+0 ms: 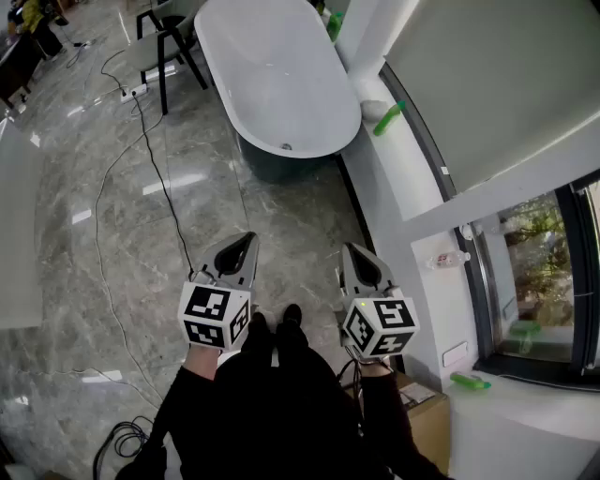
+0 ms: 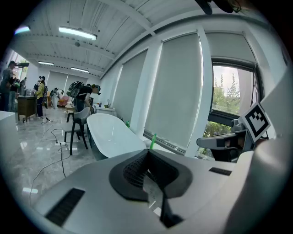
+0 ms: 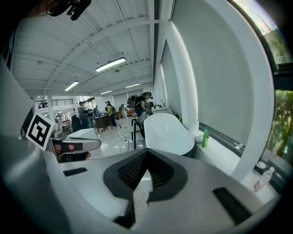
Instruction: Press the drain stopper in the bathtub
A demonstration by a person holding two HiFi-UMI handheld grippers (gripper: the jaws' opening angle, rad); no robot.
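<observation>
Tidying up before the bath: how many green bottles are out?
3: one bottle on the ledge beside the bathtub, one behind its far end, one on the sill at lower right. A green shape behind the glass may be a reflection.

A mock bathroom corner inside a big open work hall

I stand on a glossy grey marble-tile floor (image 1: 94,262) facing a white oval freestanding bathtub (image 1: 272,75) beside a wall of pale roller blinds (image 2: 176,87); a white power strip (image 1: 134,91) and black cable (image 1: 155,159) trail past a dark chair (image 1: 171,47), and under long ceiling strip lights (image 3: 111,64) people (image 3: 110,112) stand about at the far end.
</observation>
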